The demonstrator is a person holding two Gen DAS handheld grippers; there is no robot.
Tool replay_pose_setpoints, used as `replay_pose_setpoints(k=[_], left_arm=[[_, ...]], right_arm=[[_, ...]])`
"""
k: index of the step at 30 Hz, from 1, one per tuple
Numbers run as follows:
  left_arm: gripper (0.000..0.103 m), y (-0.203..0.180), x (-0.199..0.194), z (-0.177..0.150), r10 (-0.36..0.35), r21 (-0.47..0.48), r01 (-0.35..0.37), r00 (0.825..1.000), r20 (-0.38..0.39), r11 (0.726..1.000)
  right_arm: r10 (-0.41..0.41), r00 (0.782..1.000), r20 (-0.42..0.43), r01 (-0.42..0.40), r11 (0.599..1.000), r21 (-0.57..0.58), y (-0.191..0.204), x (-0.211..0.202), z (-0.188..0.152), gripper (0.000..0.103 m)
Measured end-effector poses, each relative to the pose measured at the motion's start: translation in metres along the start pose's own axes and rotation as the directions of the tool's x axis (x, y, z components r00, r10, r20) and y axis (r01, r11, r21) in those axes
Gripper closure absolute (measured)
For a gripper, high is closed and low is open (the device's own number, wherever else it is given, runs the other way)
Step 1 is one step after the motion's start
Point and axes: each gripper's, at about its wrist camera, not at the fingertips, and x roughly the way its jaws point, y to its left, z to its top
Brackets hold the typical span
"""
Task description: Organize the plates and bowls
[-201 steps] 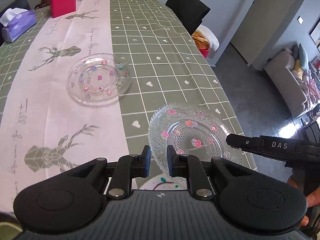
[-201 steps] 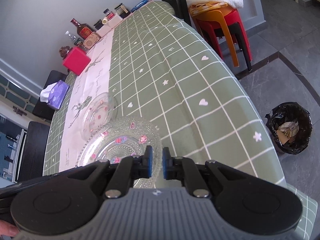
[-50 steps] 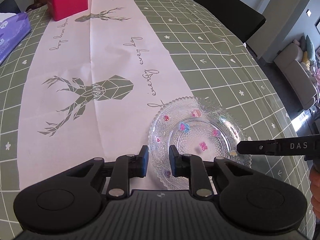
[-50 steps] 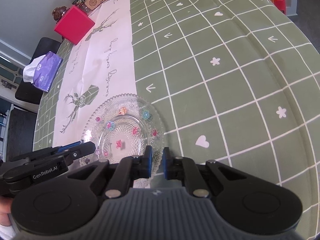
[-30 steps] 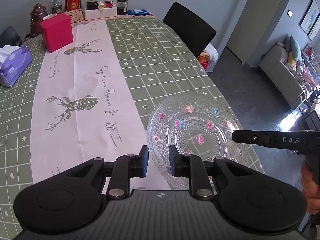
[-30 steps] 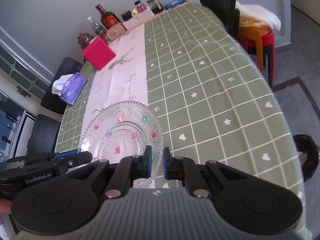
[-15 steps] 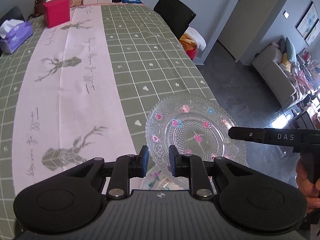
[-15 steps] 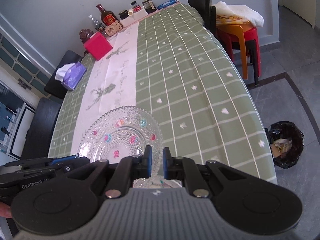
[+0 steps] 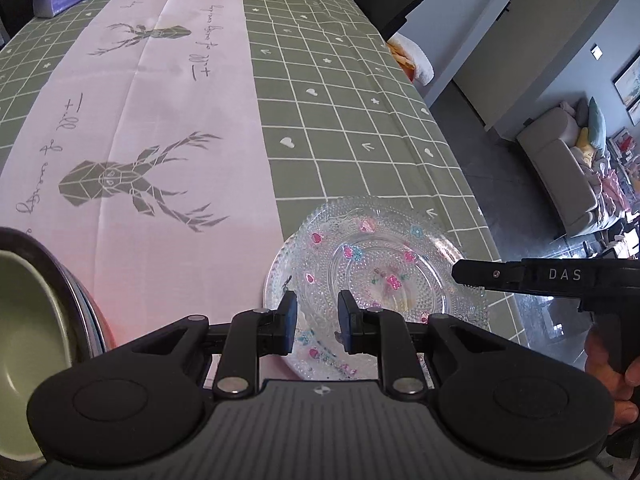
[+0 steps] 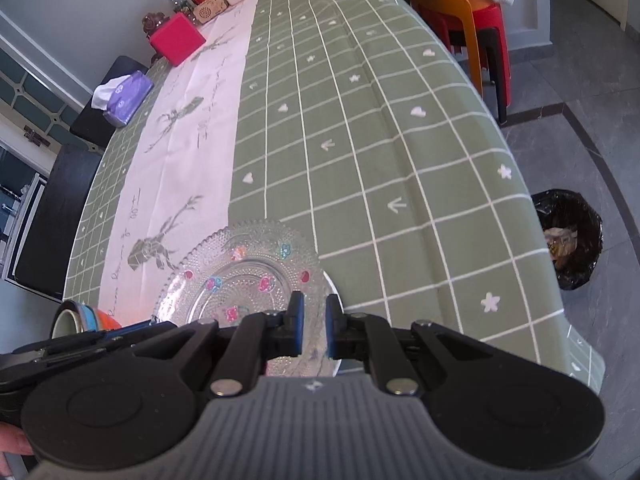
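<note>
Glass plate (image 9: 384,268) held over white plate (image 9: 320,354) at near desk (image 9: 360,128) edge, by right corner. Left tongs (image 9: 316,314) clamped on glass plate's near rim, pads narrowly apart. Right tongs (image 10: 312,326) clamped on its right rim, pads nearly together. Bowl stack (image 9: 36,344) seen at left, near same edge.

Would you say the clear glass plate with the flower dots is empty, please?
Yes, empty. The glass plate carries nothing; only its coloured flower dots and the white plate beneath show through.
</note>
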Motion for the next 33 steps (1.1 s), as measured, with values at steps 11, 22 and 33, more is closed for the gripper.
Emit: replay_pose_setpoints(k=[11, 22, 33], left_arm=[[0.079, 0.003, 0.010, -0.015, 0.043, 0.020, -0.043, 0.999, 0.002, 0.999], [0.083, -0.006, 0.011, -0.021, 0.101, 0.116, -0.103, 0.995, 0.020, 0.988], [0.078, 0.002, 0.008, -0.025, 0.116, 0.095, -0.121, 0.992, 0.057, 0.988]], right_arm=[[-0.045, 0.999, -0.018, 0.043, 0.997, -0.062, 0.007, 0.014, -0.010, 0.094], [-0.176, 0.984, 0.007, 0.173, 0.959, -0.224, 0.030, 0.020, -0.018, 0.095], [-0.167, 0.986, 0.021, 0.168, 0.966, -0.198, 0.027, 0.014, -0.019, 0.082]])
